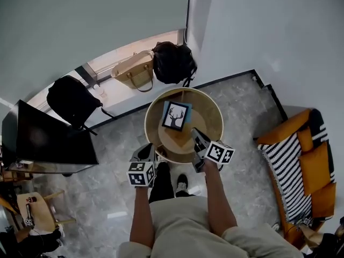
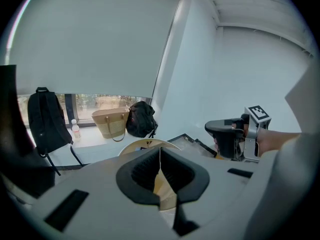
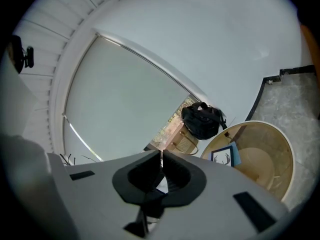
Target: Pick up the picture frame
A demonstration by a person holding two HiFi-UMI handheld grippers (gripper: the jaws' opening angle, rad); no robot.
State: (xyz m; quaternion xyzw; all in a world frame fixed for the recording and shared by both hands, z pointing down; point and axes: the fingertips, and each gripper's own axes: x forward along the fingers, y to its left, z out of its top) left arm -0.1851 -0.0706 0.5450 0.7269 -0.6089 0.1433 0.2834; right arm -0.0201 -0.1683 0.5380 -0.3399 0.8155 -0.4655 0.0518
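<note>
In the middle of the head view, the deer picture frame (image 1: 176, 115) sits on the round table (image 1: 210, 114), not picked up yet, with the left gripper (image 1: 146, 153) and right gripper (image 1: 198, 136) below it, both closed and empty.

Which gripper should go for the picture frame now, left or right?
Right, probably. The right gripper reaches over the round table, closer to the picture frame; the left gripper sits at the rim. Both have shut jaws and must open first.
</note>
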